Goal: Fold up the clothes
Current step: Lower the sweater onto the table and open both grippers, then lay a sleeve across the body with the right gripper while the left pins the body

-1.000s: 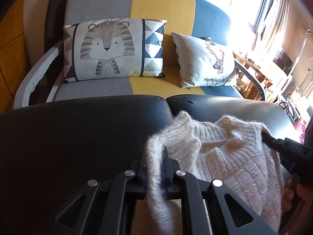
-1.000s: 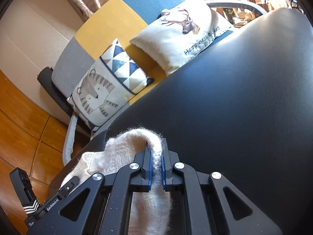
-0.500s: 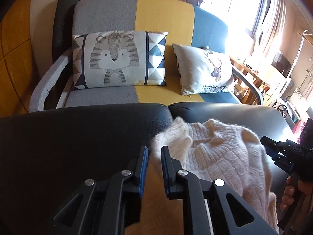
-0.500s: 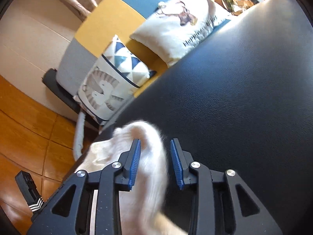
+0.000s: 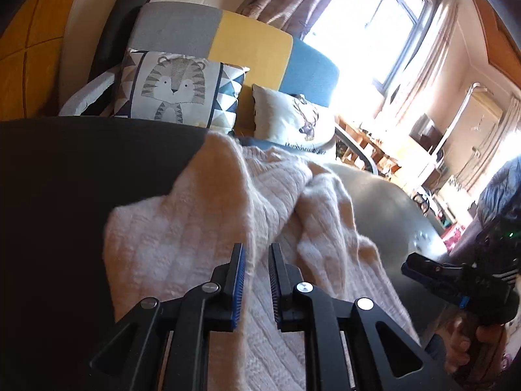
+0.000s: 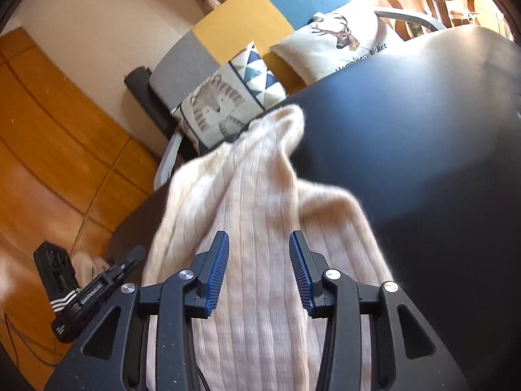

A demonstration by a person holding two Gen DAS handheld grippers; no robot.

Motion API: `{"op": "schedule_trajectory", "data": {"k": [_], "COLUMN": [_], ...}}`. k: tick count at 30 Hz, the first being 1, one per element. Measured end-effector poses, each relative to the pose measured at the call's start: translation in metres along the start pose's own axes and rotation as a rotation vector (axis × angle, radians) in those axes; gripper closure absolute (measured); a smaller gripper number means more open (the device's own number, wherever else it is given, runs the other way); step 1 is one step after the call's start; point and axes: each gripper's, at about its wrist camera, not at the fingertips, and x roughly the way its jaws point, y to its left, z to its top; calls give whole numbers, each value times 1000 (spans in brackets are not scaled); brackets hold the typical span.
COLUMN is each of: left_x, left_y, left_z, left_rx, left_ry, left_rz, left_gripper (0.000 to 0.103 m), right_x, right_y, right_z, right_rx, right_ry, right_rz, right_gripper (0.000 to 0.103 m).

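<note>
A cream knitted sweater (image 5: 247, 208) lies crumpled on a black leather surface (image 5: 65, 195). It also shows in the right wrist view (image 6: 257, 215). My left gripper (image 5: 257, 254) is open above the sweater, with nothing between its fingers. My right gripper (image 6: 259, 247) is open wide over the sweater's ribbed knit, holding nothing. The right gripper also shows at the right edge of the left wrist view (image 5: 420, 270), beside the sweater. The left gripper shows low left in the right wrist view (image 6: 123, 267).
A grey, yellow and blue sofa (image 5: 254, 49) stands behind the black surface (image 6: 423, 146), with a tiger cushion (image 5: 176, 88) and a deer cushion (image 5: 293, 117). A bright window (image 5: 358, 26) is at the right. Wooden flooring (image 6: 49, 163) is at the left.
Both grippers opened and let go of the sweater. They pulled back and rose, and the sweater dropped onto the black surface, spread out in front of them.
</note>
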Motion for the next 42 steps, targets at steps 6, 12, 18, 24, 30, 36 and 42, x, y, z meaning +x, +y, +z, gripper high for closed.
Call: {"op": "schedule_trajectory", "data": {"k": [6,12,18,24,30,36,42], "left_x": [8,-18,-32,-20,-20,-21,-21], "left_y": [2,18,31,26,27,29,30], "left_z": [-8,-23,-43,-51,-51,-51,-49], "left_rx": [5,4,59,91,92,82,82], "left_ry": [58,54,53,72,78,78,84], "left_rz": [19,64,174,215,214,205,199], "left_gripper": [89,89,89,88,87,87,87], "right_x": [-13,-12,-5,-4,-17,-43,-63], "right_y": [-5,-19,-26,-16,-14,-13,-26], "right_z": [-28,-55,-70,-69,-58,-32,14], "right_rx": [-52,-46,-4,-98,-95,-106,-140], "right_ry": [95,195,267,278,252,199,129], "right_rz": [-48,-6,132,105,99,48,-90], "right_gripper": [61,61,61,93,96,96,96]}}
